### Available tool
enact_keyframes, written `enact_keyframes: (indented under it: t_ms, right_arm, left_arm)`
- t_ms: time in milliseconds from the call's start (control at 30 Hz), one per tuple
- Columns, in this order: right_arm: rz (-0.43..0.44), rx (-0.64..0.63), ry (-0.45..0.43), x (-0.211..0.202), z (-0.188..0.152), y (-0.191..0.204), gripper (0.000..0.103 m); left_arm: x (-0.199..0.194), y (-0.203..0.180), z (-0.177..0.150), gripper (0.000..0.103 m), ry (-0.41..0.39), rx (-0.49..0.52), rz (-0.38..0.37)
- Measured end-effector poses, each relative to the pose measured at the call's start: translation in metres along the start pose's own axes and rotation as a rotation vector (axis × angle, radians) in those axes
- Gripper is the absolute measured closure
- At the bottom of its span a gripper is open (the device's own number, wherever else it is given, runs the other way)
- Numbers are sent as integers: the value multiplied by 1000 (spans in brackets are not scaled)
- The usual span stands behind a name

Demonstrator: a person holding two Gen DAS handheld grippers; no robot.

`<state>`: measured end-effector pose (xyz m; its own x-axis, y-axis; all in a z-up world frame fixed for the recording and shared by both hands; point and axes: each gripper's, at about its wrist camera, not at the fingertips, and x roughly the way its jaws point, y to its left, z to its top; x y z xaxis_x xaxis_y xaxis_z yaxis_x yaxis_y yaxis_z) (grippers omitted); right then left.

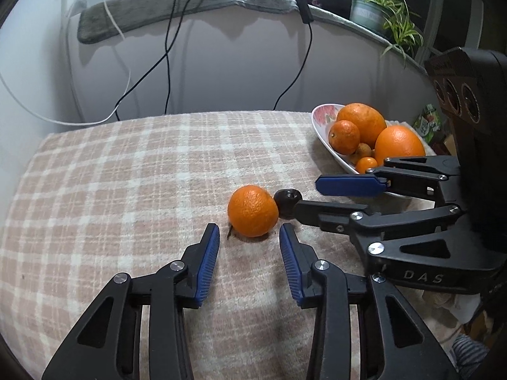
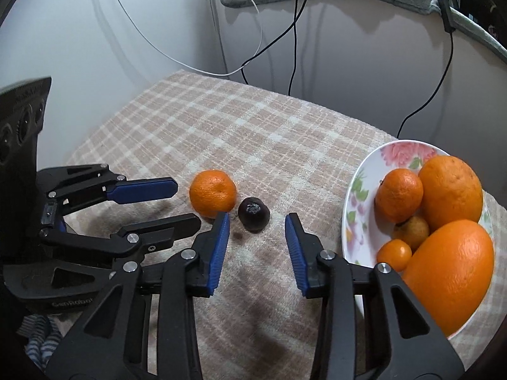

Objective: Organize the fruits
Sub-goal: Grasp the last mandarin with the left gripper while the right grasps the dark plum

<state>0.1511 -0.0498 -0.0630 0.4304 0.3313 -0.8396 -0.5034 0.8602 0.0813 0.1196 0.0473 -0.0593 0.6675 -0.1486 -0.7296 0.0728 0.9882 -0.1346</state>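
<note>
On the checked tabletop point(image 1: 95, 190), the left tongs point(image 1: 249, 237) stand open just short of a dimpled orange mandarin point(image 1: 253, 210). Touching it, perhaps, sits a dark, wrinkled small fruit point(image 2: 253, 213), before the open, empty right tongs point(image 2: 257, 224). A flowered plate point(image 2: 358, 190) holds oranges.

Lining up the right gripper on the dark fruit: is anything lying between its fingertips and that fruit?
No. In the right wrist view only bare checked cloth lies between the right gripper and the dark fruit. The mandarin sits left of it.
</note>
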Motion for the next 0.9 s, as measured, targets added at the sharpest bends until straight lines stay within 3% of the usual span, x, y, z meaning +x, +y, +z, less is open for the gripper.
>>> enact_keyframes:
  t_ms: [300, 800, 900]
  right_arm:
    - [-26, -41, 37, 12, 4, 0, 71]
    - [23, -98, 62, 22, 12, 3, 72]
    - [31, -105, 65, 23, 13, 5, 80]
  left_arm:
    - [13, 1, 3, 69, 27, 41, -2]
    - [15, 9, 8, 73, 40, 19, -63]
    - [15, 7, 9, 73, 35, 27, -55]
